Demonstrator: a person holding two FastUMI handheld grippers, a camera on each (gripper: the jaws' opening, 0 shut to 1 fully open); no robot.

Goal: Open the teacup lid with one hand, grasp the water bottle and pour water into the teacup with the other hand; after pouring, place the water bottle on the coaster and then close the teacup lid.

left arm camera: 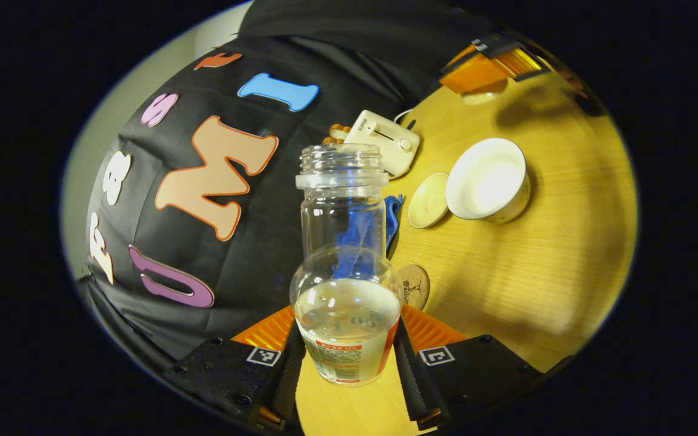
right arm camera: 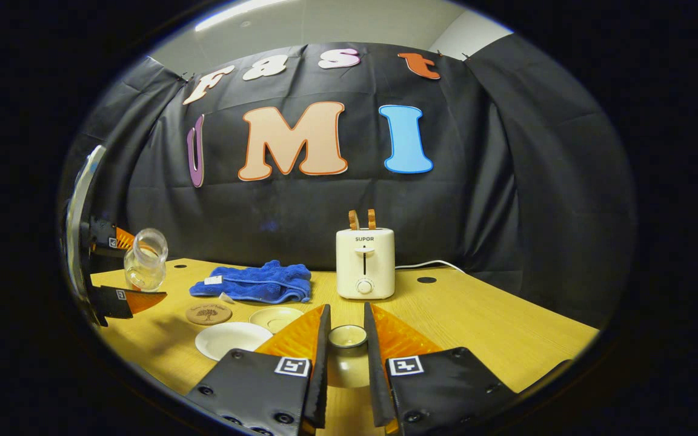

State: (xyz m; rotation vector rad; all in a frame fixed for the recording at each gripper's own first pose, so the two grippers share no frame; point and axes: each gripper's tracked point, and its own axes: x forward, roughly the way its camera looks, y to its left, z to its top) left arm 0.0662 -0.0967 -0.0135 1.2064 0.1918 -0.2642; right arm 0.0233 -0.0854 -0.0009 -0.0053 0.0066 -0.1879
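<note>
now left gripper (left arm camera: 345, 357) clamped on the uncapped water bottle (left arm camera: 345, 290), lifted near the open teacup (left arm camera: 489, 179); right gripper (right arm camera: 346, 357) pinching the lid (right arm camera: 347, 336) above the table (right arm camera: 482, 315).

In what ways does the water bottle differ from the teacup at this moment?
The water bottle is clear and narrow-necked; the teacup is white and wide-mouthed. The water bottle is held in the left gripper; the teacup stands on the table. Both are open on top.
</note>
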